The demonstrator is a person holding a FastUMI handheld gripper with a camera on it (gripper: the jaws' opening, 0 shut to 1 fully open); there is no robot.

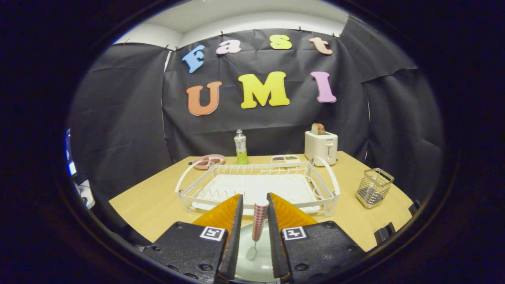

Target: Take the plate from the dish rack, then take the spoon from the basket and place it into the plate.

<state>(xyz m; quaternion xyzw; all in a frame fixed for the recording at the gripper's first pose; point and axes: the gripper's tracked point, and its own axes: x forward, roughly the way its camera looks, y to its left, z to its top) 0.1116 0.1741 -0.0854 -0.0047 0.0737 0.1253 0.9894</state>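
Spoon [258, 225] hangs upright btwn the gripper [254, 205] fingers, red-white checked handle up top, small bowl end down. Fingers are spread w/ a gap each side of the handle; left one looks apart from it, right one sits close to the handle top. Can't tell if either actually presses it.

Plate [260, 264], pale/white, lies flat right under the spoon, btwn the finger bases and on the near side of the dish rack. Spoon bowl is over the plate's middle; whether it touches the plate surface, can't tell.

Dish rack [329, 179]: white wire frame w/ white tray under it, just beyond the fingertips, in the middle of the wood table [154, 201]. Nothing but its own prongs seen in the rack.

Rel. to the rack:
- Basket [374, 187], wire mesh utensil holder, off to the rack's right, well apart, near the table edge. Contents hard to make out, something pale at the bottom.
- Toaster [320, 146], white, behind the rack's right rear corner, w/ a bread slice [318, 129] sticking out the top.
- Small white tray [285, 159] w/ dark and green bits in its compartments, just behind the rack, beside the toaster.
- Bottle [240, 148], clear w/ green at the bottom, upright behind the rack's back edge.
- Pink divided dish [209, 161], behind the rack's left rear corner.
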